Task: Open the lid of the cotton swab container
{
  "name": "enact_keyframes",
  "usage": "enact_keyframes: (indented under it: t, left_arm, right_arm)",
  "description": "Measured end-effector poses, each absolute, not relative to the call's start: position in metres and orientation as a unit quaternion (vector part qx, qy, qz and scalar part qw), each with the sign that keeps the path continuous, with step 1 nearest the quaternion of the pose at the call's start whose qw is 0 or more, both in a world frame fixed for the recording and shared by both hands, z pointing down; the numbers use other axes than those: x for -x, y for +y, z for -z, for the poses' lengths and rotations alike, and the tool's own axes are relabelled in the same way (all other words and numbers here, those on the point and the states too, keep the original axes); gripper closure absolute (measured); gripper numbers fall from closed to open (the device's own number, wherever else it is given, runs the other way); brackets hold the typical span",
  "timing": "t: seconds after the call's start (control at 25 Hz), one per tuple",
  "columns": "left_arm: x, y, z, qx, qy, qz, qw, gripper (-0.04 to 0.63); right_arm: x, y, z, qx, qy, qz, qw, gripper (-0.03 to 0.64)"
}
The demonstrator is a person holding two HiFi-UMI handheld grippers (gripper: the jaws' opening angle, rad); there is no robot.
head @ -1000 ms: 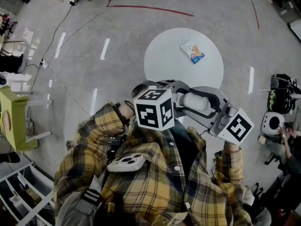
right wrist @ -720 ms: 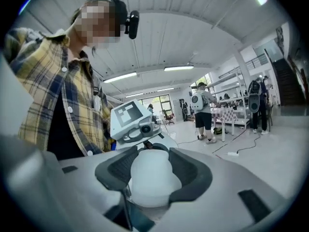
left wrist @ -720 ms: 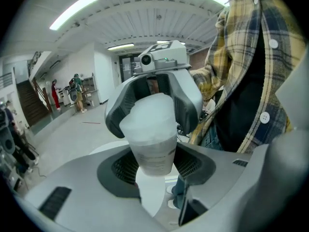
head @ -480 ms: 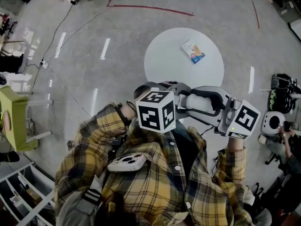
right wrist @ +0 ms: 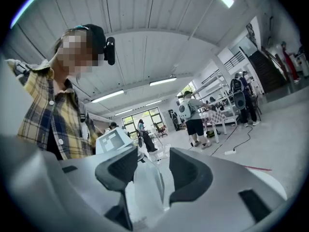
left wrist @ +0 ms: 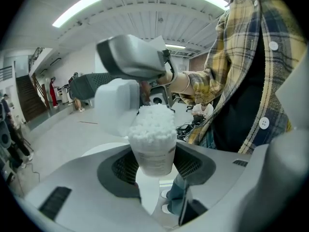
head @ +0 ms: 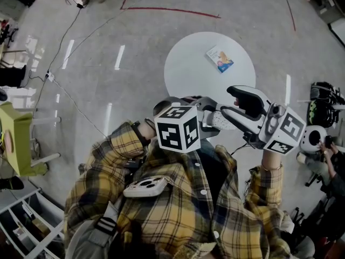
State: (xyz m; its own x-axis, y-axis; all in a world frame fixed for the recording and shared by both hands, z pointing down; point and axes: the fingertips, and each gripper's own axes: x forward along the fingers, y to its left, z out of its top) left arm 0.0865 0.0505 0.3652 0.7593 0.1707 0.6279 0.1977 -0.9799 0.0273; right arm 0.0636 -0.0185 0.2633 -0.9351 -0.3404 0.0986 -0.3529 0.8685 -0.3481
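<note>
Right gripper [head: 234, 102] crowds the swab container [left wrist: 153, 151] top; round table [head: 188, 74] beyond mostly free.

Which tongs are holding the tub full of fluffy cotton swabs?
The left tongs: the open tub of cotton swabs sits squeezed between them. The right tongs, which have just been closing, hold only the clear lid.

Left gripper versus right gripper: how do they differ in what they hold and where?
The left gripper clamps the open container, white swabs heaped at its top; the right gripper holds the clear, empty lid, its fingers having just closed a little on it. In the head view the left gripper is close to the shirt, the right gripper out at the person's side. Both grip a part of one item.
</note>
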Motion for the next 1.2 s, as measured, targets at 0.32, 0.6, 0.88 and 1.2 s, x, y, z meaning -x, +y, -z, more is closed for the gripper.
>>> enact_keyframes:
  t: [0.32,0.6,0.88,1.2]
  left_arm:
    - [-0.086,0.06,-0.357,0.94,-0.106,0.323,0.017,0.37]
    - [-0.085,0.058,-0.362,0.94,-0.102,0.324,0.013,0.37]
    - [-0.086,0.046,-0.357,0.947,-0.087,0.31,-0.004,0.37]
    - [-0.078,0.02,-0.348,0.952,-0.048,0.303,-0.01,0.37]
  right_arm:
    - [-0.071,-0.046,-0.272,-0.225,-0.954,-0.198,0.023,0.442]
    - [-0.072,-0.05,-0.279,-0.235,-0.949,-0.208,0.005,0.447]
    - [-0.075,-0.053,-0.263,-0.243,-0.952,-0.184,-0.003,0.448]
    - [-0.093,-0.054,-0.241,-0.306,-0.944,-0.123,0.01,0.448]
